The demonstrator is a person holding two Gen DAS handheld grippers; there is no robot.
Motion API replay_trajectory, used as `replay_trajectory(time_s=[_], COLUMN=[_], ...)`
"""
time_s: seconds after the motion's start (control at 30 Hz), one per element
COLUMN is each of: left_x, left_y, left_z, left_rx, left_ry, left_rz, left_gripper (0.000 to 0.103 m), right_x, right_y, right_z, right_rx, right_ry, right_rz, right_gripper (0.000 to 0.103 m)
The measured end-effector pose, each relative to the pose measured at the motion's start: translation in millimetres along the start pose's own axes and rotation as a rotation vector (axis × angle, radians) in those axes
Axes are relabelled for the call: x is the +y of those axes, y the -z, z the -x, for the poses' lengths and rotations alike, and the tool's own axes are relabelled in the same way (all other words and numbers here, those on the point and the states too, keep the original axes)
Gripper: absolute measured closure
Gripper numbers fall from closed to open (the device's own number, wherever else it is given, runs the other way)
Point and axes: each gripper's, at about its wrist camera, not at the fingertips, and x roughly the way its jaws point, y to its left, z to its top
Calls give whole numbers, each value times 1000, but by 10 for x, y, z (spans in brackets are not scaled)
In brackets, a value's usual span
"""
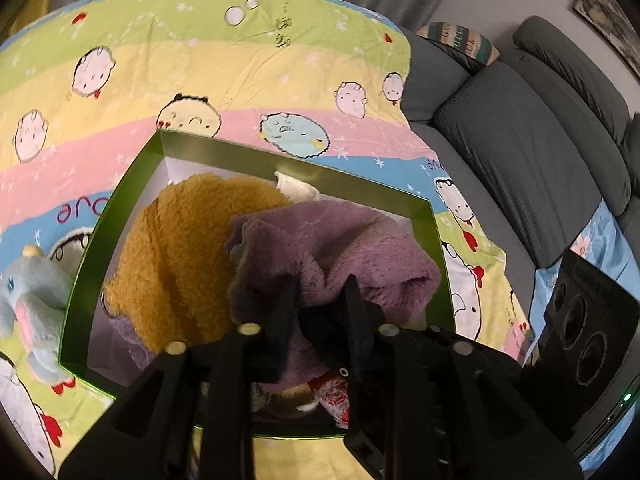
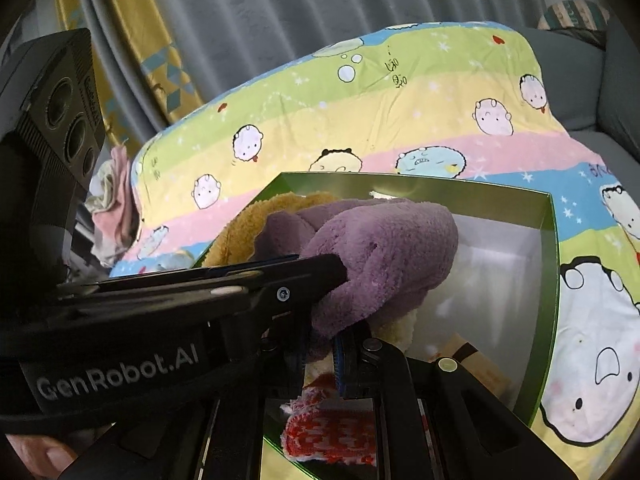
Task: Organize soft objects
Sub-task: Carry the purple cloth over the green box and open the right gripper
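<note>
A green box [image 1: 120, 216] with a white inside lies on the cartoon bedsheet. It holds a mustard fleece cloth [image 1: 180, 248], a purple fleece cloth [image 1: 340, 236] on top and a red-and-white knit piece [image 1: 336, 400]. My left gripper [image 1: 319, 300] is open, its fingers straddling a fold of the purple cloth. In the right wrist view the left gripper's fingertips [image 2: 336, 268] poke into the purple cloth [image 2: 380, 248] from the left. My right gripper [image 2: 320, 354] is shut on that cloth's lower edge, above the knit piece [image 2: 328, 432].
A grey-blue elephant plush [image 1: 32, 292] lies on the sheet [image 1: 240, 80] left of the box. A grey sofa [image 1: 520, 152] with a striped cushion [image 1: 460, 40] runs along the right. Crumpled clothes [image 2: 112, 200] sit beyond the sheet's left edge; curtains hang behind.
</note>
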Motion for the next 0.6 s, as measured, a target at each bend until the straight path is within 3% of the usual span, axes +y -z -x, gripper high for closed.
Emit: replay_trajectory(time_s=[0.07,0.23,0.3,0.33,0.4,0.6], left_x=[43,154,148,128,94,78], left_y=[15,32,28,28,18,27], left_z=[-7,-2,-2,1,19,132], left_rx=[5,8,15,16,13,-7], left_ry=[-14,16,21,16,-10,-56], left_rz=[22,96,104,100,88,66], left_gripper=[50,35,30,31,27,17], right_x=[-6,54,110,147,183,235], right_y=[1,5,19,28,39,29], right_z=[-1,6,-4,-10,-2,97], right_rx=[7,26,34,38,36,31], right_ry=[12,40,59,79,99,140], right_rz=[-2,27,60,80,92,135], right_gripper=[91,78,63,48,32,30])
